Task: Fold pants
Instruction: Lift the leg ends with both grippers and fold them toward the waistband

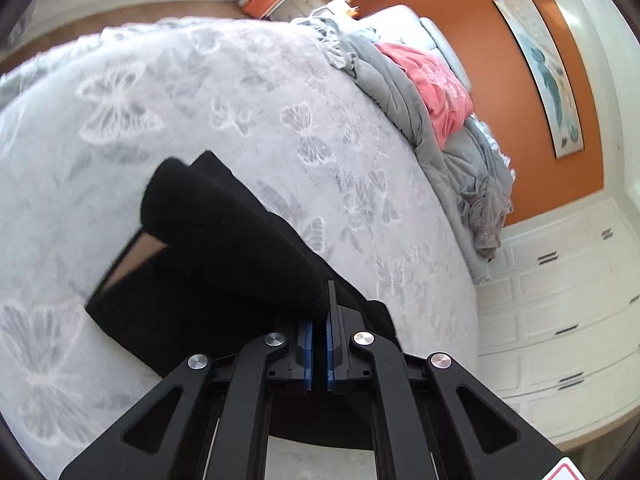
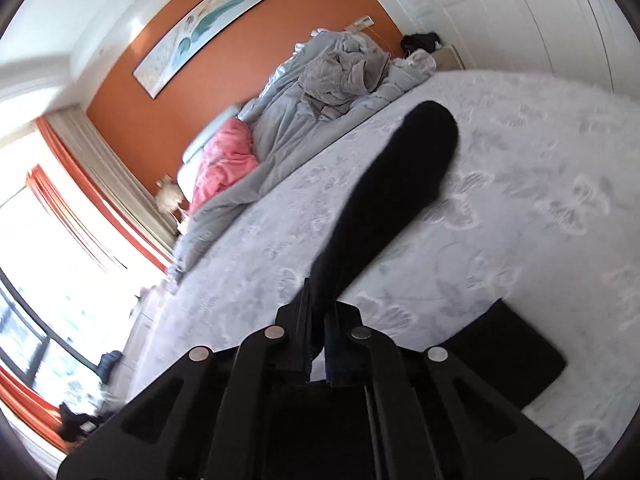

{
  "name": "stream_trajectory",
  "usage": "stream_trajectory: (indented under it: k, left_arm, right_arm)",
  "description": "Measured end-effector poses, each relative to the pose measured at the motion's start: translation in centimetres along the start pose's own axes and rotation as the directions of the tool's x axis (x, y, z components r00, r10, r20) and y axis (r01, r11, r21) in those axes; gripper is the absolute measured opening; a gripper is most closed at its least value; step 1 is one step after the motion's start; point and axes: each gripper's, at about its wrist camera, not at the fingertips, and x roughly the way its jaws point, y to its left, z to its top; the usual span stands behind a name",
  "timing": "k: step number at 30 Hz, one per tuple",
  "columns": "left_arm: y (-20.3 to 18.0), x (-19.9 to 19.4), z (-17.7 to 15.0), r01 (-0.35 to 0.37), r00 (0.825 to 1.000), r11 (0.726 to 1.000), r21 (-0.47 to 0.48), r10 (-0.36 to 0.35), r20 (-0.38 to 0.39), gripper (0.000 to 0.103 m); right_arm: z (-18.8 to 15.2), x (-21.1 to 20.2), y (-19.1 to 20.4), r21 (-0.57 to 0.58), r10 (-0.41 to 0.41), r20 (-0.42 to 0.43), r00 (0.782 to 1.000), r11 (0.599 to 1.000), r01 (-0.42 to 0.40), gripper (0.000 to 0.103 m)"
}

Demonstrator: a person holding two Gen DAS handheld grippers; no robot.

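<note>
On the bed (image 1: 240,92), well short of the grey quilt (image 1: 404,96) heaped at its head, lay the black pants (image 1: 224,248). Left gripper (image 1: 319,320) had its blue pads (image 1: 308,340) pinched together on a pants edge, the cloth lifted and rolling over the part lying flat on the bed. Right gripper (image 2: 318,312) was clamped on another pants fold, a raised length of black cloth running from its fingers toward the quilt. A pink blanket (image 1: 432,88) sat against the quilt. A flat black piece (image 2: 508,360), probably more pants, lay on the bed beside the right gripper.
</note>
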Motion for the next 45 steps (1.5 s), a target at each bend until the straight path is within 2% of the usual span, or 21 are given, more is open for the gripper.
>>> stream_trajectory:
  k: [1, 4, 6, 9, 11, 13, 14, 16, 17, 18, 20, 23, 25, 26, 29, 37, 39, 40, 41, 42, 45]
  left_arm:
    - [0.9, 0.3, -0.3, -0.029, 1.000, 1.000, 0.005, 0.029, -0.009, 0.002]
    - [7.0, 3.0, -2.5, -0.076, 0.989, 0.990, -0.118, 0.060, -0.132, 0.003]
    - [8.9, 3.9, -3.9, -0.115, 0.983, 0.987, -0.116, 0.096, -0.157, 0.004]
    - [8.4, 4.0, -4.2, -0.128, 0.985, 0.988, -0.089, 0.116, -0.130, 0.004]
    - [6.4, 4.3, -3.5, -0.164, 0.980, 0.986, -0.032, 0.159, -0.117, 0.004]
    - [3.7, 3.8, -1.8, -0.164, 0.982, 0.986, 0.014, 0.165, -0.088, 0.004]
    - [2.0, 3.1, -0.6, -0.144, 0.987, 0.989, 0.025, 0.146, -0.065, 0.004]
    - [-1.5, 1.2, 1.6, -0.091, 0.996, 0.994, 0.067, 0.093, -0.016, 0.004]
    - [-3.4, 0.3, 2.3, -0.082, 0.997, 0.991, 0.106, 0.082, 0.005, 0.004]
    - [-4.3, -0.3, 2.4, -0.103, 0.995, 0.984, 0.144, 0.101, 0.023, 0.004]
    - [-3.9, -0.5, 1.7, -0.170, 0.985, 0.968, 0.184, 0.165, 0.039, 0.004]
    - [2.7, 1.6, -0.7, -0.167, 0.982, 0.981, 0.097, 0.174, -0.073, 0.006]
    - [5.7, 3.6, -2.9, -0.231, 0.964, 0.967, 0.110, 0.243, -0.111, 0.006]
    - [6.6, 4.3, -3.7, -0.260, 0.955, 0.958, 0.120, 0.274, -0.117, 0.006]
    - [7.5, 4.1, -4.6, -0.237, 0.965, 0.961, 0.142, 0.249, -0.080, 0.008]
    - [6.7, 3.4, -5.3, -0.268, 0.963, 0.946, 0.183, 0.271, 0.007, 0.021]
    - [6.6, 3.1, -5.4, -0.278, 0.960, 0.943, 0.183, 0.280, 0.015, 0.022]
    - [6.5, 2.9, -5.4, -0.290, 0.957, 0.940, 0.182, 0.290, 0.025, 0.022]
    - [6.3, 2.7, -5.1, -0.300, 0.954, 0.938, 0.175, 0.298, 0.039, 0.022]
    - [6.0, 2.5, -4.8, -0.297, 0.955, 0.941, 0.164, 0.293, 0.048, 0.013]
    - [4.4, 1.0, -2.6, -0.221, 0.974, 0.970, 0.098, 0.213, 0.083, 0.006]
  right_arm:
    - [-1.1, 0.9, -2.1, 0.028, -0.035, -0.055, 0.998, 0.999, 0.037, 0.003]
    - [-6.1, 3.6, -8.0, 0.119, -0.085, -0.224, 0.971, 0.986, 0.113, 0.003]
    - [-8.8, 4.4, -9.7, 0.117, -0.119, -0.276, 0.954, 0.981, 0.156, 0.003]
    - [-10.3, 4.6, -11.3, 0.184, -0.096, -0.287, 0.953, 0.971, 0.154, 0.003]
    - [-9.3, 4.9, -11.3, 0.226, -0.094, -0.305, 0.948, 0.960, 0.168, 0.003]
    - [-7.1, 5.3, -10.1, 0.255, -0.084, -0.318, 0.944, 0.952, 0.170, 0.003]
    - [-5.3, 5.3, -8.7, 0.279, -0.048, -0.300, 0.953, 0.951, 0.136, 0.003]
    - [-0.3, 3.6, -5.0, 0.321, 0.098, -0.174, 0.980, 0.946, -0.038, 0.003]
    - [1.7, 2.3, -3.2, 0.295, 0.144, -0.109, 0.984, 0.950, -0.107, 0.003]
    - [2.9, 1.1, -1.8, 0.238, 0.152, -0.068, 0.986, 0.962, -0.132, 0.003]
    - [2.5, 0.1, -2.8, 0.205, 0.088, -0.055, 0.995, 0.976, -0.075, 0.003]
    - [-3.0, 1.9, -9.7, 0.283, 0.006, -0.193, 0.981, 0.958, 0.050, 0.003]
    - [-6.6, 3.3, -12.5, 0.312, -0.035, -0.252, 0.967, 0.943, 0.115, 0.003]
    - [-7.6, 3.5, -13.4, 0.329, -0.034, -0.261, 0.965, 0.936, 0.122, 0.003]
    - [-9.4, 3.6, -14.7, 0.350, -0.004, -0.249, 0.968, 0.932, 0.094, 0.003]
    - [-9.0, 3.1, -12.8, 0.228, -0.056, -0.250, 0.967, 0.967, 0.115, 0.012]
    - [-8.3, 3.1, -12.2, 0.193, -0.083, -0.243, 0.967, 0.972, 0.132, 0.022]
    - [-7.6, 3.3, -11.8, 0.188, -0.093, -0.232, 0.968, 0.972, 0.139, 0.022]
    - [-6.8, 3.6, -11.5, 0.187, -0.108, -0.219, 0.970, 0.971, 0.151, 0.012]
    - [-6.0, 4.0, -11.1, 0.186, -0.120, -0.210, 0.970, 0.969, 0.160, 0.004]
    - [-2.6, 3.0, -7.8, 0.143, -0.069, -0.129, 0.989, 0.986, 0.088, 0.004]
